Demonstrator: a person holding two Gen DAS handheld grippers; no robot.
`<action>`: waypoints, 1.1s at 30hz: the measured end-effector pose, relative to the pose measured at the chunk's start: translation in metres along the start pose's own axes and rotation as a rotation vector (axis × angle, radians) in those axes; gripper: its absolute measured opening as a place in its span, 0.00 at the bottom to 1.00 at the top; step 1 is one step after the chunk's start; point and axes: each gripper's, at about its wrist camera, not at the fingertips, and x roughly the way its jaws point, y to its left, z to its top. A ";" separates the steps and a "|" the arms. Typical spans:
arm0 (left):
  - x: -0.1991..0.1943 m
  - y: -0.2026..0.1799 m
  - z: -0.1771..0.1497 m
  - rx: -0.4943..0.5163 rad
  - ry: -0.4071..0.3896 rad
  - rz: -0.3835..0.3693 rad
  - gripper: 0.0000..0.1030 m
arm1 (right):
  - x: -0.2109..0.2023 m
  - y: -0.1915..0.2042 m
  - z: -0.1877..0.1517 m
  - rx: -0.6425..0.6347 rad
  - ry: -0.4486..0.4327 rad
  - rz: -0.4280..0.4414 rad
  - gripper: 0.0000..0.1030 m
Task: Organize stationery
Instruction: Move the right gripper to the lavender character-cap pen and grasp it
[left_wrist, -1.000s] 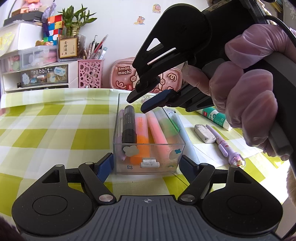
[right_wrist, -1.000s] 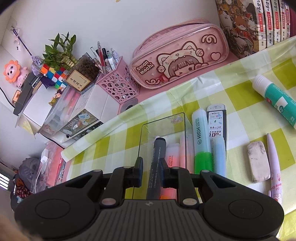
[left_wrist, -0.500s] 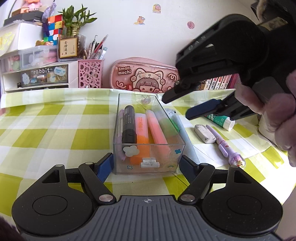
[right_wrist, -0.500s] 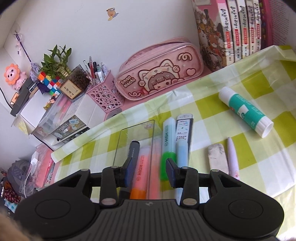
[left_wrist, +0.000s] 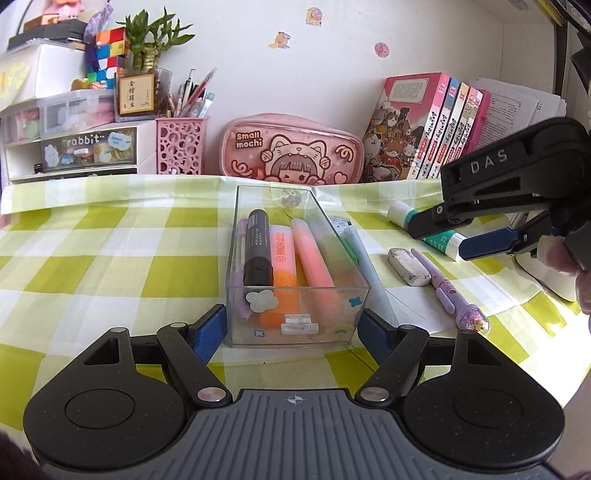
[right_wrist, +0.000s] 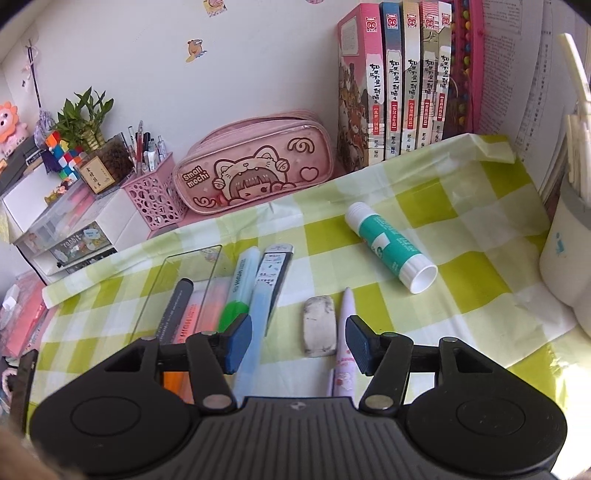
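black marker (left_wrist: 256, 253) lies lengthwise in clear box (left_wrist: 236, 258), cap seemingly nearest camera.

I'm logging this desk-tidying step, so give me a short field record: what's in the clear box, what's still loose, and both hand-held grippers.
clear box: black marker, orange highlighter, pink highlighter
loose on the cloth: eraser, glue stick, lilac pen
left hand-held gripper: shut on clear box
right hand-held gripper: empty, jaws just been opening, above eraser

A clear glossy plastic box (left_wrist: 295, 295) sits on a smooth checked tablecloth (left_wrist: 110, 266).
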 end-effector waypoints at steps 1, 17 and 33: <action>0.000 0.000 0.000 0.000 0.000 0.000 0.73 | 0.001 -0.002 -0.002 -0.011 0.000 -0.019 0.57; 0.000 0.001 0.000 -0.002 0.000 -0.001 0.73 | 0.012 0.000 -0.017 -0.169 0.065 -0.127 0.57; 0.000 0.000 0.000 -0.002 0.000 -0.001 0.73 | 0.018 0.003 -0.019 -0.202 0.102 -0.146 0.47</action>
